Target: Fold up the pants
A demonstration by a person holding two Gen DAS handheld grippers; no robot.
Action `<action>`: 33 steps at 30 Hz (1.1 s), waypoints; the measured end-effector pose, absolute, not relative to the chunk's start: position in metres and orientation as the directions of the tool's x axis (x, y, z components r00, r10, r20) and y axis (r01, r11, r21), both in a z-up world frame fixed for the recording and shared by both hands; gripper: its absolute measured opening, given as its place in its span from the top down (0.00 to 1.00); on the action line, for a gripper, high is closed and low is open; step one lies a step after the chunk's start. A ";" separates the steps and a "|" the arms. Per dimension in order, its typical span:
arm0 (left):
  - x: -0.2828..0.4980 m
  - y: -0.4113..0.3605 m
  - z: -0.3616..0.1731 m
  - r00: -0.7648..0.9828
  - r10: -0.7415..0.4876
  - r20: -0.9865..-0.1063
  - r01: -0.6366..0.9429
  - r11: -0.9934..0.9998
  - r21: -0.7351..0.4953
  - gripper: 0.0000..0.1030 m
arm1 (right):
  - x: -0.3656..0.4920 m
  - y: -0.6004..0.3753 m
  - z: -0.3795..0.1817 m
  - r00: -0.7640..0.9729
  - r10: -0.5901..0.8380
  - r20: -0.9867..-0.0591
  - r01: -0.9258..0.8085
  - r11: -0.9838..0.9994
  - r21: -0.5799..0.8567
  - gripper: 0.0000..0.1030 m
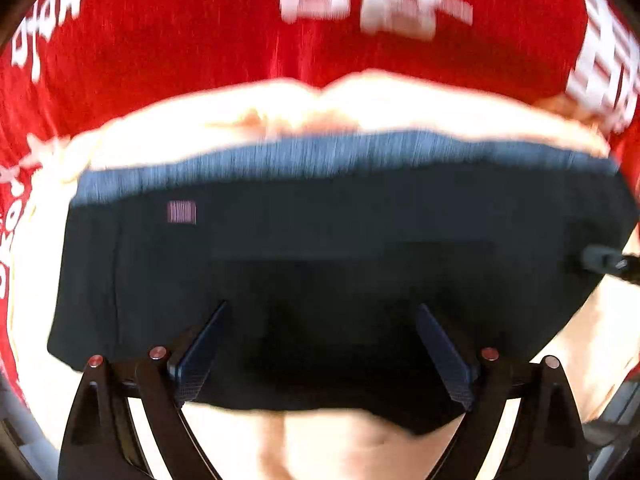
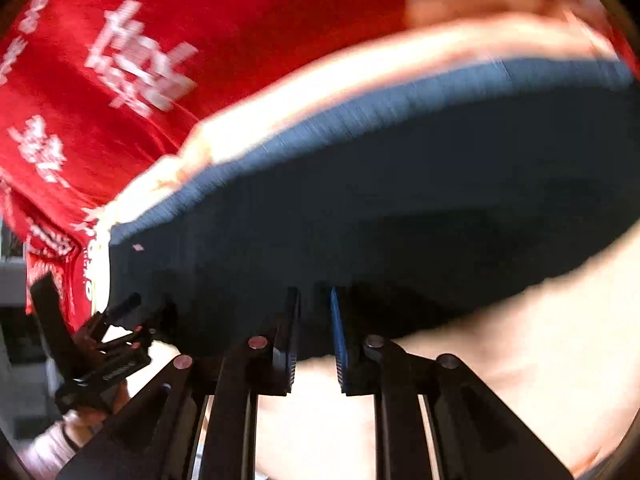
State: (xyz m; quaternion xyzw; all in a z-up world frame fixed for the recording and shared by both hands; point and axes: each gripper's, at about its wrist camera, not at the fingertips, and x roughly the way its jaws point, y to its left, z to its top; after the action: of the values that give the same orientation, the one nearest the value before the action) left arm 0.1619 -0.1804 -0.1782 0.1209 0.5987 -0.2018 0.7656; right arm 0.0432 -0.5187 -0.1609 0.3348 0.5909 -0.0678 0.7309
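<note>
Dark navy pants point(image 1: 320, 220) lie folded into a wide block on a pale surface, with a lighter blue ribbed band along the far edge and a small pink label point(image 1: 182, 212). My left gripper point(image 1: 320, 312) hovers over the near part of the pants, jaws wide open with nothing between them. One of the right gripper's fingers point(image 1: 600, 258) shows at the pants' right end. In the right wrist view my right gripper point(image 2: 314, 304) stands at the near edge of the pants point(image 2: 400, 200), jaws a narrow gap apart and pinching no cloth. The left gripper point(image 2: 146, 308) is at the pants' left end.
A red cloth with white lettering point(image 1: 160, 40) covers the area beyond the pants. The pale surface point(image 1: 360, 108) shows around them and in front point(image 2: 500, 380). A person's hand and light sleeve point(image 2: 60, 436) hold the left gripper. The views are blurred.
</note>
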 end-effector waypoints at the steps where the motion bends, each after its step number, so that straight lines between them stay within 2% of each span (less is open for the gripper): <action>1: 0.171 -0.190 -0.174 0.213 -0.184 -0.959 0.445 0.893 -0.073 0.08 | 0.056 -0.521 -0.161 0.300 0.285 -0.910 0.489 0.774 0.403 0.74; 2: 0.178 -0.199 -0.173 0.222 -0.197 -0.955 0.440 0.894 -0.083 0.08 | 0.069 -0.523 -0.162 0.317 0.278 -0.907 0.473 0.782 0.405 0.71; 7: 0.206 -0.255 -0.210 0.251 -0.135 -0.959 0.392 0.920 -0.027 0.08 | 0.112 -0.528 -0.193 0.285 0.205 -0.936 0.418 0.853 0.314 0.70; 10: 0.215 -0.255 -0.231 0.254 -0.129 -0.959 0.316 0.948 -0.044 0.08 | 0.106 -0.551 -0.201 0.311 0.191 -0.931 0.425 0.848 0.316 0.77; 12: 0.219 -0.249 -0.234 0.249 -0.144 -0.958 0.276 0.958 -0.073 0.04 | 0.098 -0.576 -0.198 0.322 0.118 -0.939 0.469 0.842 0.266 0.77; 16: 0.225 -0.248 -0.235 0.271 -0.112 -0.956 0.283 0.959 -0.032 0.03 | 0.077 -0.628 -0.195 0.300 0.019 -0.954 0.574 0.795 0.196 0.77; 18: 0.233 -0.240 -0.230 0.278 -0.079 -0.957 0.276 0.961 0.001 0.03 | 0.061 -0.643 -0.185 0.274 -0.024 -0.961 0.610 0.777 0.155 0.73; 22: 0.237 -0.245 -0.214 0.288 -0.032 -0.957 0.305 0.950 0.060 0.03 | 0.012 -0.646 -0.158 0.278 -0.009 -0.960 0.621 0.764 0.173 0.65; 24: 0.222 -0.253 -0.200 0.300 -0.038 -0.953 0.356 0.931 0.075 0.03 | -0.012 -0.643 -0.149 0.275 -0.005 -0.961 0.623 0.763 0.174 0.59; 27: 0.195 -0.264 -0.184 0.290 -0.060 -0.955 0.408 0.910 0.067 0.03 | -0.054 -0.641 -0.140 0.269 0.021 -0.963 0.650 0.733 0.198 0.54; 33: 0.129 -0.311 -0.178 0.214 -0.093 -0.972 0.481 0.876 0.022 0.03 | -0.120 -0.642 -0.149 0.253 0.111 -0.961 0.745 0.612 0.266 0.53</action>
State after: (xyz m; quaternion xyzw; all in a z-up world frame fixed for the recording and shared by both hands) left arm 0.1294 -0.3110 -0.1782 0.1623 0.5979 -0.1886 0.7620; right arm -0.1201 -0.6423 -0.1492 0.3770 0.5673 -0.2276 0.6958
